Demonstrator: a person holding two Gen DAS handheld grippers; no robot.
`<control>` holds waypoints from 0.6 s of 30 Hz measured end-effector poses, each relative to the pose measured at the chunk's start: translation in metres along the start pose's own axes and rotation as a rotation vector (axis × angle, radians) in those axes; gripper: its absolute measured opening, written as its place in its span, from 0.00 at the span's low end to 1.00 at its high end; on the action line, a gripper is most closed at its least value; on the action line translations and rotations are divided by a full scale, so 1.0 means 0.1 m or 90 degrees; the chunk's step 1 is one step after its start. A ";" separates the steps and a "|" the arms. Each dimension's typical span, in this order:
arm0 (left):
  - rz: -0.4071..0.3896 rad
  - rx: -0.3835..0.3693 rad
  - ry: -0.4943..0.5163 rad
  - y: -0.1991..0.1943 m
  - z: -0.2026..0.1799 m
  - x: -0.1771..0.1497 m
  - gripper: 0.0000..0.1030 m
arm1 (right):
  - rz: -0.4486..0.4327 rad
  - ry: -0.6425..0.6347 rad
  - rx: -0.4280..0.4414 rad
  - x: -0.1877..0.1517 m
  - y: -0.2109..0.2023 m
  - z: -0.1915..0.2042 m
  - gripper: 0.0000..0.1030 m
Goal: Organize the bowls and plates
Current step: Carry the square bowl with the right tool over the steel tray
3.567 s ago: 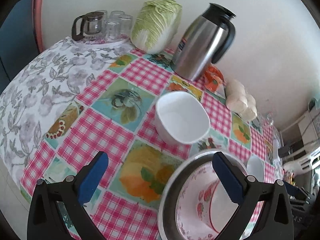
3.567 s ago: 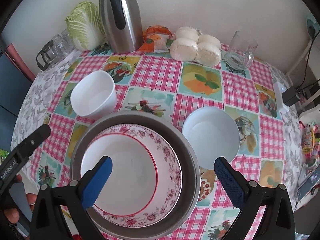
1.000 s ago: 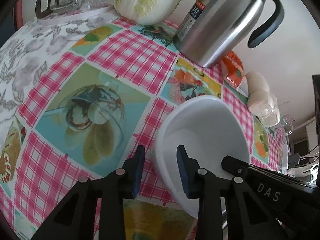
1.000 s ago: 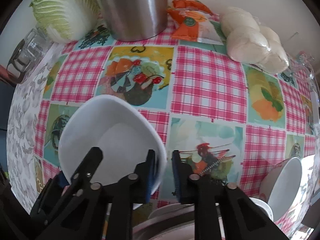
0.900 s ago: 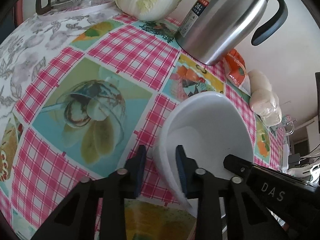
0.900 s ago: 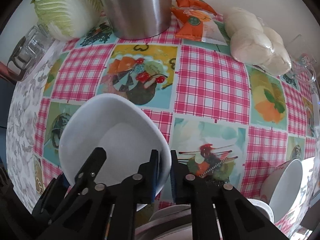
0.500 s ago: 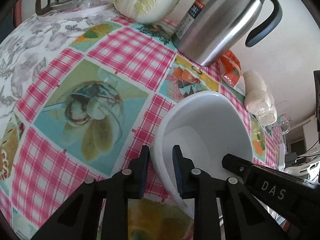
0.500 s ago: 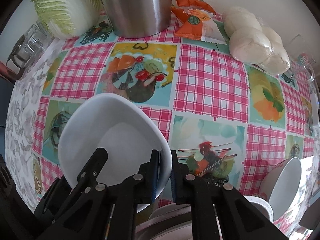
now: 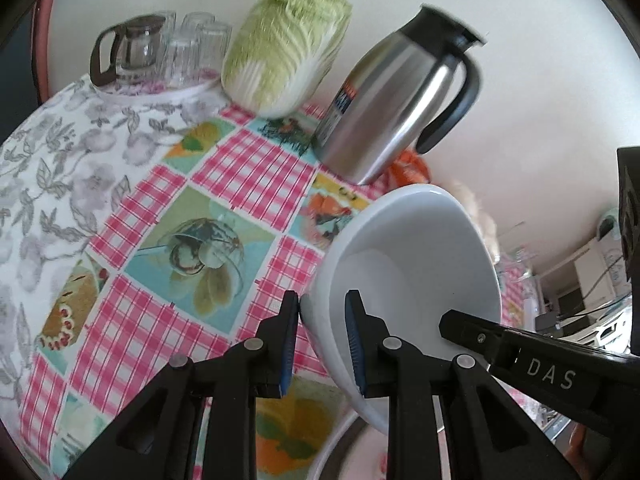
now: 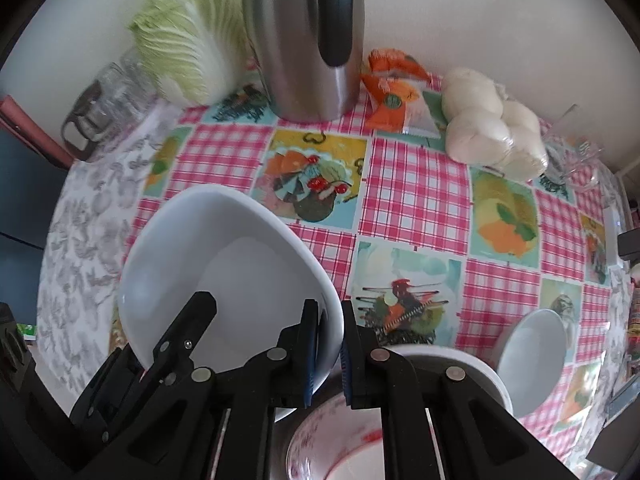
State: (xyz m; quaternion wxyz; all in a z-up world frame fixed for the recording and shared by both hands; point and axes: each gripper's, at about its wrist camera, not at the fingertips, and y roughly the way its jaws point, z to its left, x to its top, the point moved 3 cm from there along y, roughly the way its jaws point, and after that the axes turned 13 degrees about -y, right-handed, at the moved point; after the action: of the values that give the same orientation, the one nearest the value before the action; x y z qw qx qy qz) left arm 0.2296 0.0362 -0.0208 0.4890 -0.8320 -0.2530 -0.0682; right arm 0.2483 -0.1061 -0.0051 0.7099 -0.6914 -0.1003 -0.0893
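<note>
Bench [image 10: 412,196], covered in a pink-check fruit-print cloth, carries at its far edge a napa cabbage [image 10: 188,36], a steel thermos jug [image 10: 304,36] and bagged white buns [image 10: 492,132]. White square bowl [image 10: 224,272], tilted and lifted off the cloth at near left, is pinched at opposite rim edges by both tools: left tool [image 9: 322,340] nearly closed on its left rim, right tool [image 10: 330,356] nearly closed on its right rim. A floral bowl [image 10: 336,440] sits in a metal basin at the near edge; a smaller white bowl [image 10: 532,360] rests at near right.
</note>
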 end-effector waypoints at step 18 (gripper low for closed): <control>-0.075 -0.063 0.073 -1.09 -0.47 -0.41 0.24 | -0.092 -0.012 0.021 -0.72 -1.18 -0.04 0.11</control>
State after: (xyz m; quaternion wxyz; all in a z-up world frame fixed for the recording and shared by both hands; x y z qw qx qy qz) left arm 0.1474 0.0251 0.0733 0.4559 -0.8336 -0.2694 -0.1569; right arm 0.1475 -0.1141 0.0896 0.7117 -0.6716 -0.1579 -0.1322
